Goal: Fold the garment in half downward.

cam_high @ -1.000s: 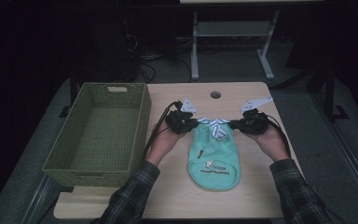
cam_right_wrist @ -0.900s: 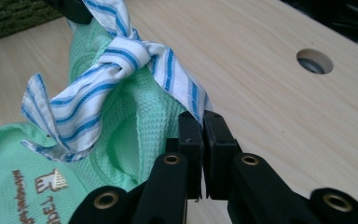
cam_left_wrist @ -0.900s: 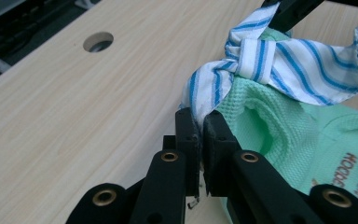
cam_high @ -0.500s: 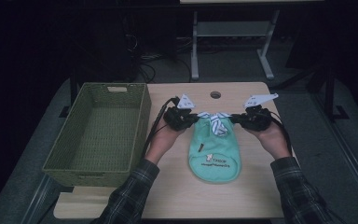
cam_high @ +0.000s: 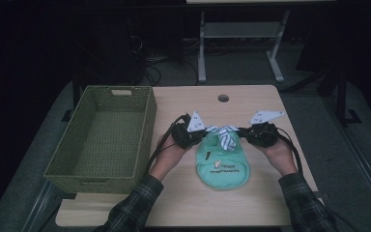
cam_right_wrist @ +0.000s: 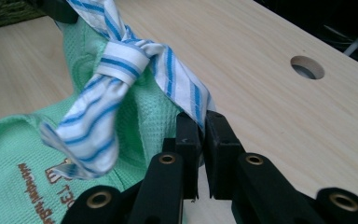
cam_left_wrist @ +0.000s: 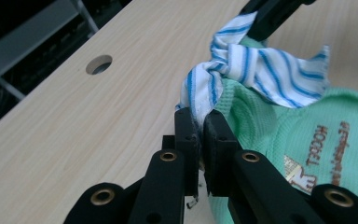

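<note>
**Now: both grippers clamped on striped tie**

Nearest, green garment (cam_high: 223, 166) lies flat on table (cam_high: 251, 203). Left gripper (cam_left_wrist: 199, 125) pinches one end of striped tie (cam_left_wrist: 256, 70); right gripper (cam_right_wrist: 198, 125) pinches the other end. Knot sits between them. Farther left, wicker basket (cam_high: 104, 137).

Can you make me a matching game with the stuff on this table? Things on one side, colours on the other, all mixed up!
Things:
1. basket
2. bib
3. tie
4. table

Colours:
A. white with blue stripes
B. light wood
C. olive green, woven
D. mint green with small writing

Pairs: 1-C, 2-D, 3-A, 4-B
</note>
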Demonstrator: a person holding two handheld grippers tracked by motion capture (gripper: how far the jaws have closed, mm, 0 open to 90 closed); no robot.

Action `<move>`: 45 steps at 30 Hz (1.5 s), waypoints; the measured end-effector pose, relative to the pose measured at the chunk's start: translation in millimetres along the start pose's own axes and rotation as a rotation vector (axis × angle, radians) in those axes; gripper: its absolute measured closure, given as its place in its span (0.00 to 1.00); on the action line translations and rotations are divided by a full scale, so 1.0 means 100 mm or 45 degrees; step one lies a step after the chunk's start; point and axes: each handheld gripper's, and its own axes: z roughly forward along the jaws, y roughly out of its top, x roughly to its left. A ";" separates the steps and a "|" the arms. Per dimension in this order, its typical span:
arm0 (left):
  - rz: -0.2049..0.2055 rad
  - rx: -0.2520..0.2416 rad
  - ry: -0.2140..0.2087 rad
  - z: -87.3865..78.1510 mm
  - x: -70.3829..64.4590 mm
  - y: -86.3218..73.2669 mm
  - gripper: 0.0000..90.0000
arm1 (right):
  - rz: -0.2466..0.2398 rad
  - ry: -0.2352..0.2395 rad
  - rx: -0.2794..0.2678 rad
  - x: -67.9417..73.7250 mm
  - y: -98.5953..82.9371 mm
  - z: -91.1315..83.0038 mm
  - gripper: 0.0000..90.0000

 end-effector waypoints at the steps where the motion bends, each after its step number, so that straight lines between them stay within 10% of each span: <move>1: 0.021 -0.002 -0.005 -0.02 -0.04 -0.02 0.94 | -0.011 -0.005 -0.006 0.02 -0.02 0.00 0.93; 22: 0.033 0.034 -0.087 -0.09 -0.25 -0.17 0.93 | -0.069 0.008 -0.017 0.18 -0.30 -0.14 0.95; 45: 0.047 0.060 -0.174 -0.09 -0.46 -0.27 0.93 | -0.001 0.263 -0.024 0.48 -0.42 -0.47 0.95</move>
